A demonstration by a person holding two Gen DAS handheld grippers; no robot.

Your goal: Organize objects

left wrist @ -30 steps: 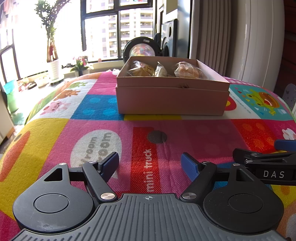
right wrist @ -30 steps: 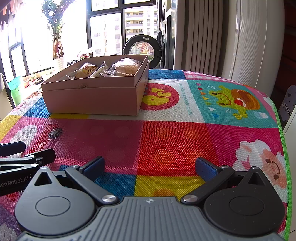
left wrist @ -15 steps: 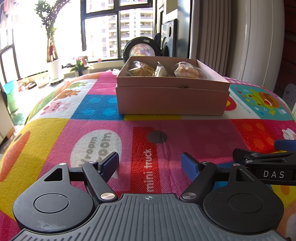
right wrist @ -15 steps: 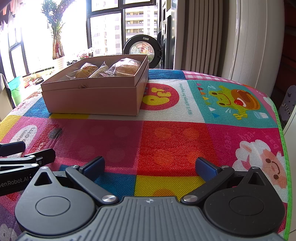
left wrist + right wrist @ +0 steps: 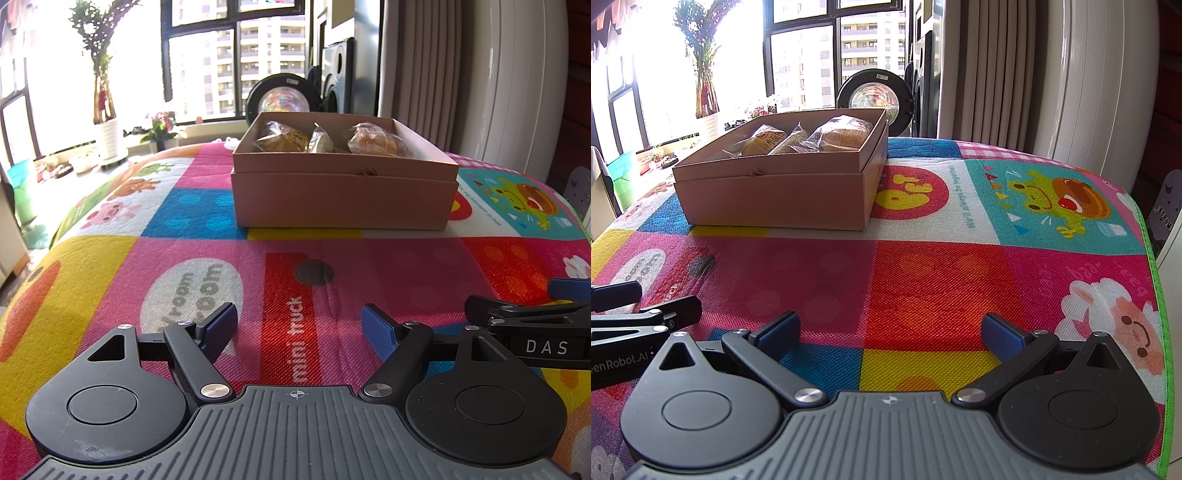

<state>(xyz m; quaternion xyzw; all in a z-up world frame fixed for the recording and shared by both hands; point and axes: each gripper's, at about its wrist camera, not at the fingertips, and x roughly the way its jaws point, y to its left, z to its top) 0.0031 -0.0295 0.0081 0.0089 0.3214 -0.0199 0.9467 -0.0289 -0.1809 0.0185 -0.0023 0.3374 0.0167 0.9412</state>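
Observation:
A pink cardboard box stands open at the far middle of the table on a colourful play mat. Several wrapped buns lie inside it. My left gripper rests low near the front edge, well short of the box, open and empty. My right gripper sits beside it to the right, also open and empty. The right gripper's black side shows at the right edge of the left wrist view.
The mat's green border marks the table's right edge. Behind the table are a round black washer door, curtains, a white appliance, windows, and a potted plant on the sill.

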